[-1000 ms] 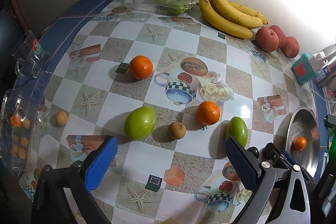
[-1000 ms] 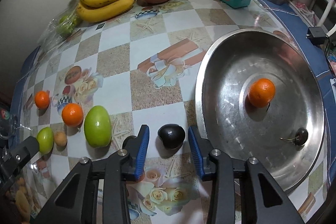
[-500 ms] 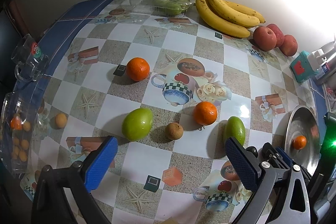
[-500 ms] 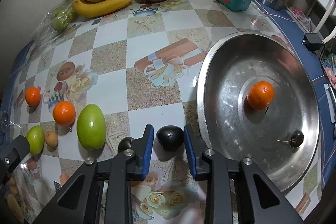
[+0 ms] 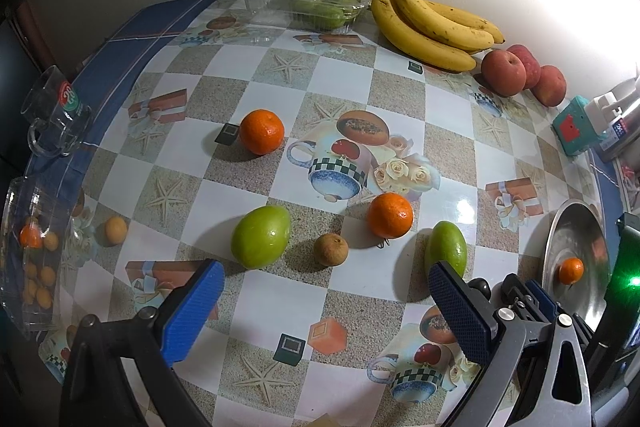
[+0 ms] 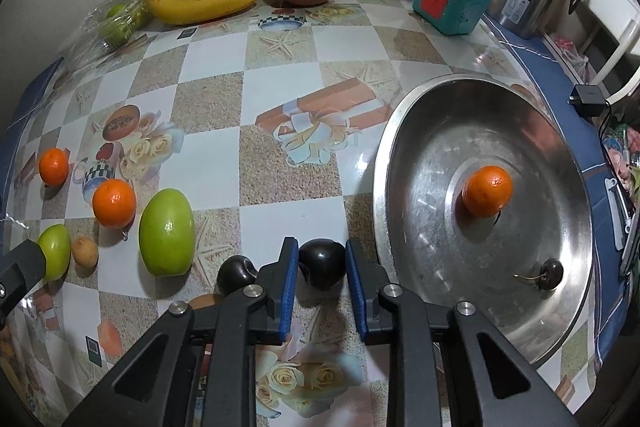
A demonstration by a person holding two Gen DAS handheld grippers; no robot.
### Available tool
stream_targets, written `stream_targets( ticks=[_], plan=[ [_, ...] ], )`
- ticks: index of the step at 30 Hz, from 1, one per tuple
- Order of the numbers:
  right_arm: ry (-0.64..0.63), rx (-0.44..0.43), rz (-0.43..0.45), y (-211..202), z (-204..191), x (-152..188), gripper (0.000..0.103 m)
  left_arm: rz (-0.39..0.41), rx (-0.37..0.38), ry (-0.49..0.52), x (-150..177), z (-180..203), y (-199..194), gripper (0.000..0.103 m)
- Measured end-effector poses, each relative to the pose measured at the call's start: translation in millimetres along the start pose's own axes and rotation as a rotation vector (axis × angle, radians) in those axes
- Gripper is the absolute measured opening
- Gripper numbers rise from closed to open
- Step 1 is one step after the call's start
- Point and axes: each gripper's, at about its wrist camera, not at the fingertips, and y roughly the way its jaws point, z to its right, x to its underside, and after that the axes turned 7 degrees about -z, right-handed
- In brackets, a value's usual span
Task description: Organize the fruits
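A dark plum [image 6: 322, 264] is pinched between the blue pads [image 6: 289, 289] of the right gripper [image 6: 322, 269], whose jaws have just been closing onto it; the fruit sits on the patterned tablecloth [image 6: 256, 163], just left of the steel basin [image 6: 404, 163]. A second dark plum [image 6: 236, 273] lies just beside the left finger. Inside the basin, a tangerine [image 6: 488, 191] and a stemmed cherry [image 6: 551, 271] are seen, well apart. Left of the gripper, a large green mango [image 6: 166, 237] is found, with two tangerines [image 6: 114, 203], a small brown fruit [image 6: 84, 251] and another green mango [image 6: 54, 251] beyond it.

The left gripper [image 5: 324, 287] is held spread wide above the cloth, nothing between its pads. Bananas [image 5: 432, 23], red apples [image 5: 503, 73] and a clear tray of green fruit [image 5: 320, 5] are lined along the wall.
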Motion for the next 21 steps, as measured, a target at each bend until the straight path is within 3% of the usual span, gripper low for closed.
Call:
stream_targets(
  ticks=[8,13,21],
  plan=[
    [-0.017,-0.047,-0.036,-10,2,12,0.025,-0.001,0.007,-0.005,0,0,0,0.103],
    [-0.020,-0.062,0.010,-23,3,12,0.025,-0.002,0.009,0.000,1,0,0,0.103],
    [-0.044,-0.097,0.039,-5,1,-9,0.025,-0.005,0.003,0.005,0,1,1,0.103]
  ],
)
